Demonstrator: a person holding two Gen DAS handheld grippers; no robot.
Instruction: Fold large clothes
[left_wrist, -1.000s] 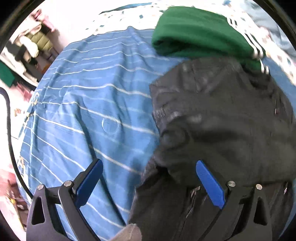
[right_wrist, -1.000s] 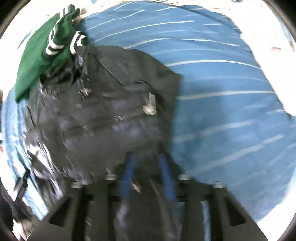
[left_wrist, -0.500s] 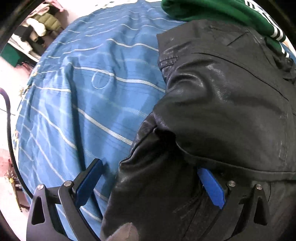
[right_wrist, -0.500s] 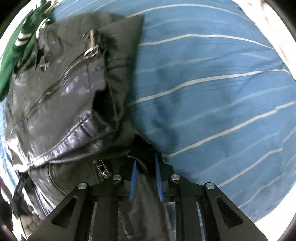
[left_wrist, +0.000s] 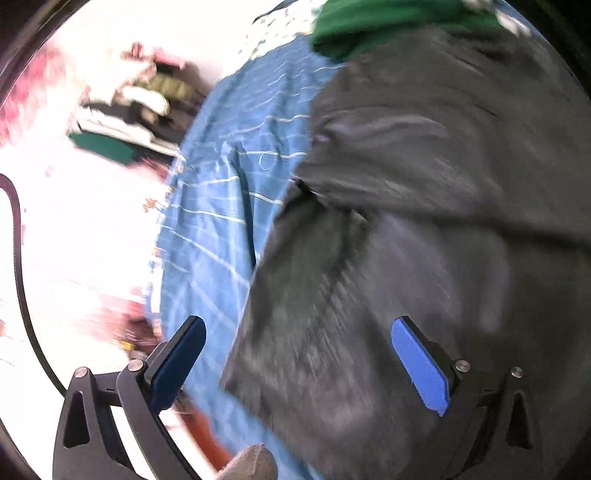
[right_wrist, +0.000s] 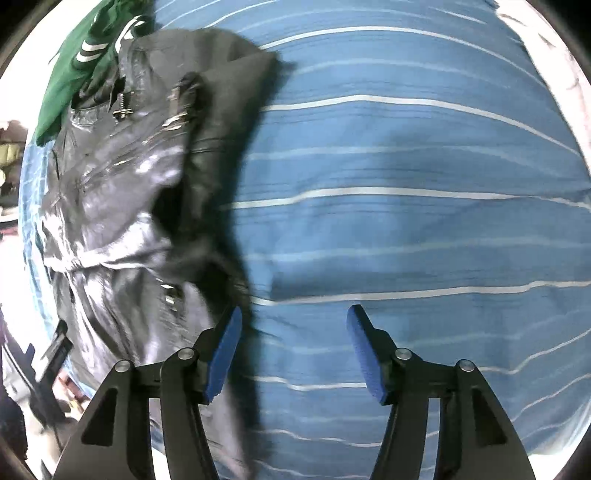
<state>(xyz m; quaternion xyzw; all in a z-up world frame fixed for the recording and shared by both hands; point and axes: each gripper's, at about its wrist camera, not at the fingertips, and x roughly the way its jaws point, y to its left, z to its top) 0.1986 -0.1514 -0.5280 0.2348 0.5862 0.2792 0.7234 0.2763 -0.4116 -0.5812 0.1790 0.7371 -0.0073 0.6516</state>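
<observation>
Closest in, the right hand-held gripper was spread wide with nothing between its blue pads, hovering over bare bedspread just beside the jacket's near edge. The left hand-held gripper was spread wide too, gripping nothing, with the jacket's lower part lying under and between its fingers. That view was pretty smeared, so I couldn't tell if the pads touched the leather.

The black leather jacket was lying on the bed's blue striped bedspread, on the left side of the right wrist view, bunched and partly doubled over, with zippers and a metal buckle showing near the top.

My guess on handling: that thing looked heavy and thick. The shiny surface would probably be slick against the pads, and the leather seemed stiff enough to hold fat rolls instead of flat creases, so it'd likely spring back open. I'd grab at a seam, the hem or the collar edge where it's doubled up, and stay off the zipper pulls and buckle since they could snag or slip.

Farthest off, a green garment with white stripes sat at the jacket's far end, touching it and, I think, partly tucked under the collar.
</observation>
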